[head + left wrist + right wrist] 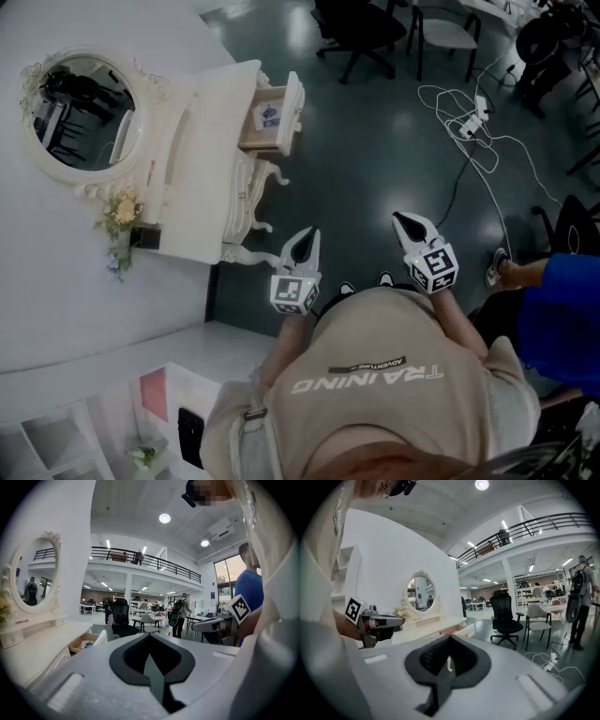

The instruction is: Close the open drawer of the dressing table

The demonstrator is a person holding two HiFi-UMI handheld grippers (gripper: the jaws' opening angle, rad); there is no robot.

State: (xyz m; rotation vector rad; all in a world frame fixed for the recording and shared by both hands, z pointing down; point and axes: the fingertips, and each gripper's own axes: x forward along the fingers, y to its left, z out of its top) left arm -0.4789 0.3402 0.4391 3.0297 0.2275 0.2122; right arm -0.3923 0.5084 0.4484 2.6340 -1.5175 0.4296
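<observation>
Left tongs, right tongs closed, drawer well apart ahead

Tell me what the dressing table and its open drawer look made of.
The dressing table: likely painted wood, matte white with carved curved legs; could be moulded resin. The drawer: bare tan inside suggests unpainted wood or board, behind a white painted front.
</observation>
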